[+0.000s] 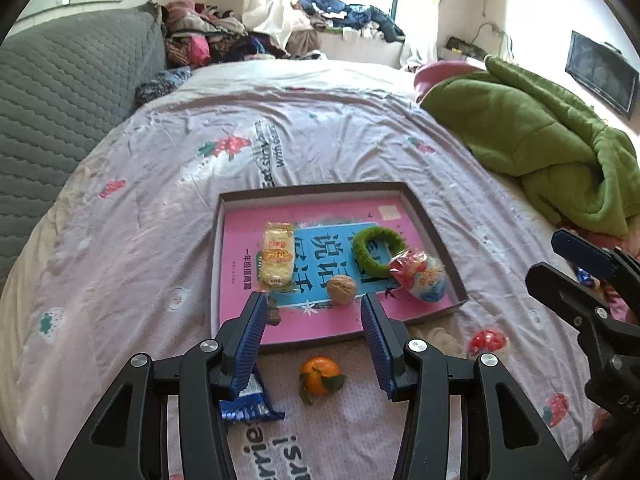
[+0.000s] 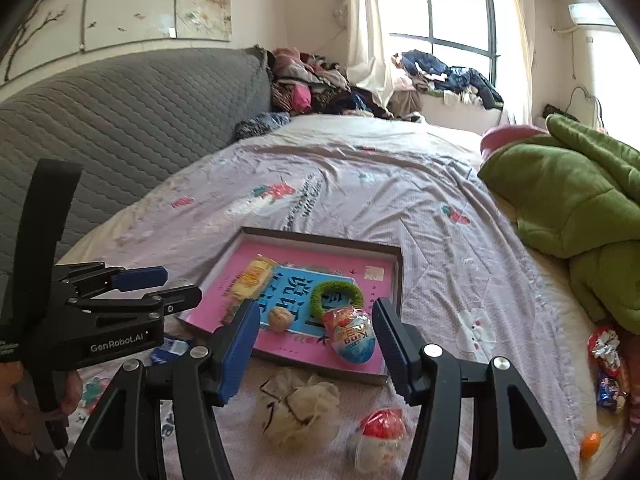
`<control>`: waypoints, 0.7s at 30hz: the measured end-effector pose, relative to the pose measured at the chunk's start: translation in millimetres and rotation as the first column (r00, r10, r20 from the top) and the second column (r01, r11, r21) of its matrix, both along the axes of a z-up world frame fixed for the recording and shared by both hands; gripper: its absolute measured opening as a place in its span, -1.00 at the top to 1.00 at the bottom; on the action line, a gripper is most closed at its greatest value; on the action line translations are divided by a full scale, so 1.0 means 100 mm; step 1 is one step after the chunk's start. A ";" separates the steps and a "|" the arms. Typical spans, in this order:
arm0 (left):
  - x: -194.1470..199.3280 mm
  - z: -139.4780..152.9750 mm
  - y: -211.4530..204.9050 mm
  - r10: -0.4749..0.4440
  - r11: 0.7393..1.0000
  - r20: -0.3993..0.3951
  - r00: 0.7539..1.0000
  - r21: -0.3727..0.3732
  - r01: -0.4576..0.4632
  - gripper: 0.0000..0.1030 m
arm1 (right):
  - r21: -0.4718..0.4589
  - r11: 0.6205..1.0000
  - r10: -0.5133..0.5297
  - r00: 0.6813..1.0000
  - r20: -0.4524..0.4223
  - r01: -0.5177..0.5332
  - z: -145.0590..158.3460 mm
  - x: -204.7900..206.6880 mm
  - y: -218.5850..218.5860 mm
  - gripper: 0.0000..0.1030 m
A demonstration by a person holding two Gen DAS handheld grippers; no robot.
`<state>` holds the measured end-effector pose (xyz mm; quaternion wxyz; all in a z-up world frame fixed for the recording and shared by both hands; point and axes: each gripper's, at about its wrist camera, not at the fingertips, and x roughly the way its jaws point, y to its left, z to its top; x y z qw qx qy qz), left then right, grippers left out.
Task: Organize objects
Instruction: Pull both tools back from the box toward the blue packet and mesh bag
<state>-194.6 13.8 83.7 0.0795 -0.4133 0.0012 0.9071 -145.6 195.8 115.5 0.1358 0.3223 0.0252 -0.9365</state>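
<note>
A bed (image 1: pixel 320 128) covered in a pale lilac sheet printed with strawberries fills most of both wrist views, with a grey quilted headboard (image 1: pixel 76 84) at the upper left and a crumpled green blanket (image 1: pixel 532 140) at the right edge. Just below the middle of the frame lies a shallow box lid (image 1: pixel 312 189) with a pink and blue printed bottom. Inside it sit a yellow snack packet (image 1: pixel 277 257) at the left, a green fuzzy ring (image 1: pixel 378 252) right of centre, a foil-wrapped egg (image 1: pixel 426 278) touching the ring's lower right, and a walnut (image 1: pixel 341 289) near the front edge between packet and egg. The left gripper (image 1: pixel 314 312) rises from the bottom of its view, blue pads spread apart with nothing between them, its tips over the lid's near edge. The right gripper (image 2: pixel 316 324) likewise stands spread and empty, framing the egg in its own view. On the sheet in front of the lid, low in the frame, lie a blue wrapper (image 1: pixel 250 406) under the left finger, a tangerine (image 1: pixel 320 374) with leaves, a crumpled cream net (image 2: pixel 298 406) and a red-and-white egg (image 2: pixel 380 436). More wrapped sweets (image 2: pixel 608 368) lie at the lower right.
</note>
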 end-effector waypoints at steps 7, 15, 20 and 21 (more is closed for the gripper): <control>0.31 0.14 -0.06 0.024 1.000 -0.032 0.999 -0.007 -0.025 0.02 | 0.006 1.000 0.007 0.999 -0.038 -0.007 0.13 0.30 -0.04 -0.14; 0.63 0.15 -0.19 0.061 0.998 -0.052 0.997 -0.022 -0.062 0.02 | 0.004 1.000 0.002 0.999 -0.047 -0.002 0.12 0.54 -0.08 -0.14; 0.78 0.13 -0.26 0.072 0.997 -0.058 0.996 -0.028 -0.073 0.02 | 0.002 1.000 0.006 0.999 -0.052 -0.006 0.10 0.68 -0.09 -0.14; 0.80 0.11 -0.28 0.075 0.997 -0.055 0.996 -0.025 -0.076 0.02 | 0.003 1.000 0.009 0.999 -0.053 -0.009 0.10 0.70 -0.10 -0.14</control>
